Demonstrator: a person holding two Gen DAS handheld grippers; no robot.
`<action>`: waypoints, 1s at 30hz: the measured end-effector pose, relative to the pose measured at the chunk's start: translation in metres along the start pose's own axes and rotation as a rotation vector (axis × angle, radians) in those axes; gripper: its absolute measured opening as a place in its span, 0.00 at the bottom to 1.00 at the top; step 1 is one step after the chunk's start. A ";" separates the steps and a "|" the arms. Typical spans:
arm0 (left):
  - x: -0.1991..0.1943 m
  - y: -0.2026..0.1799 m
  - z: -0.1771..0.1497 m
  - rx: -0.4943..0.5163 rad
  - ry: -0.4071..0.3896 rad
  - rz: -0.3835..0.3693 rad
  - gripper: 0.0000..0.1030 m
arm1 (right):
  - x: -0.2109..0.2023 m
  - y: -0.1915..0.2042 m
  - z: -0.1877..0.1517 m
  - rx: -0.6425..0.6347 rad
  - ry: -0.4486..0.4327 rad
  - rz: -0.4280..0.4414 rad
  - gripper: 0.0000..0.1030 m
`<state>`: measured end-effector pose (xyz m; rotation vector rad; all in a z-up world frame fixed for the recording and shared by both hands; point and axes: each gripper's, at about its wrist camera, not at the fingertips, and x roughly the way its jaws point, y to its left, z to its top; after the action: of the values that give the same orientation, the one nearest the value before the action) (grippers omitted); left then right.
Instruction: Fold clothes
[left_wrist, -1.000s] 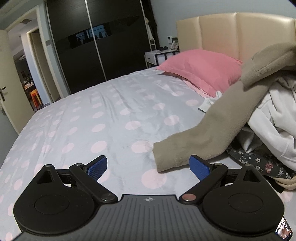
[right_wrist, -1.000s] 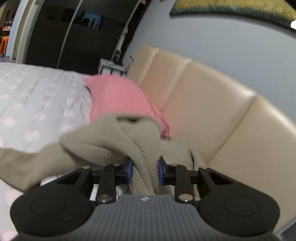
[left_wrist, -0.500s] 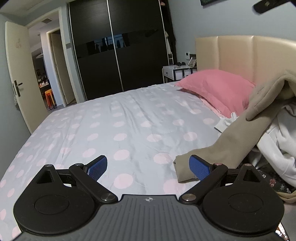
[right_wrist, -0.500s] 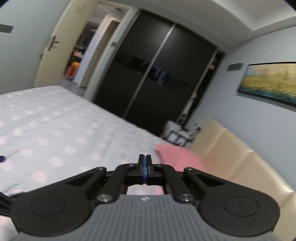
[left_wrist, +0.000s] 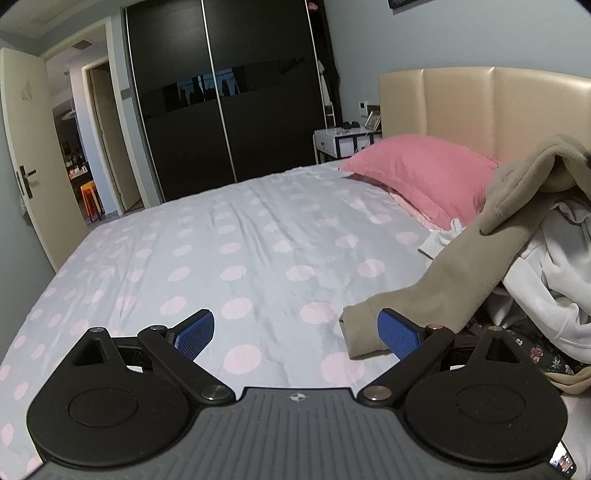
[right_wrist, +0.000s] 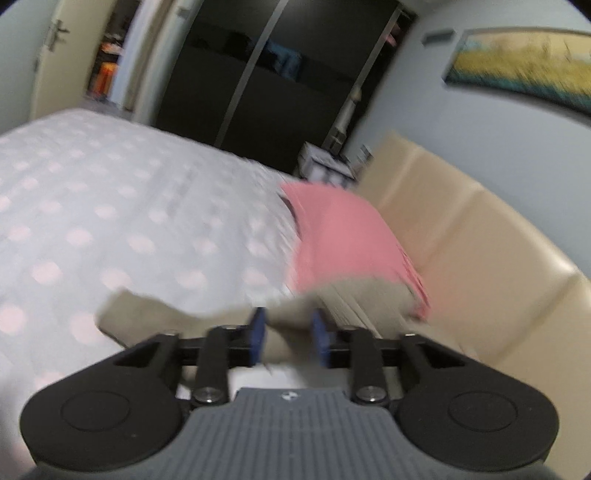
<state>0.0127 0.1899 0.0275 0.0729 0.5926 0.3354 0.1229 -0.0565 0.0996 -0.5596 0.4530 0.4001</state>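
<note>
A khaki fleece garment (left_wrist: 461, 266) drapes from a raised fold at the right down to the bed, and its cuff lies beside my left gripper's right pad. My left gripper (left_wrist: 297, 334) is open and holds nothing, low over the dotted sheet (left_wrist: 258, 240). In the blurred right wrist view, my right gripper (right_wrist: 288, 336) is shut on a bunch of the khaki garment (right_wrist: 354, 299), held above the bed near the pink pillow (right_wrist: 340, 236). A white garment (left_wrist: 554, 258) is heaped under the khaki one.
A dark floral cloth (left_wrist: 535, 350) lies beneath the pile at the right. Behind the pink pillow (left_wrist: 424, 177) stands a cream headboard (left_wrist: 480, 107). A white nightstand (left_wrist: 343, 142), a black sliding wardrobe (left_wrist: 229, 92) and a door (left_wrist: 26, 166) lie beyond the bed.
The left view has tilted up and back, so the cuff sits nearer its right pad. Half a second ago the right pads were pressed together with no cloth seen; now khaki cloth sits between them.
</note>
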 end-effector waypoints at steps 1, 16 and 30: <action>0.002 -0.001 -0.002 0.001 0.008 0.000 0.94 | 0.003 -0.005 -0.010 -0.001 0.014 -0.006 0.39; 0.047 -0.028 -0.018 0.059 0.128 -0.003 0.94 | 0.062 -0.049 -0.115 -0.101 0.152 -0.099 0.79; 0.074 -0.030 -0.023 0.090 0.187 0.026 0.94 | 0.138 -0.078 -0.080 -0.211 0.094 -0.354 0.83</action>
<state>0.0660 0.1851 -0.0364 0.1369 0.7929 0.3426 0.2504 -0.1312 0.0007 -0.8503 0.3940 0.0820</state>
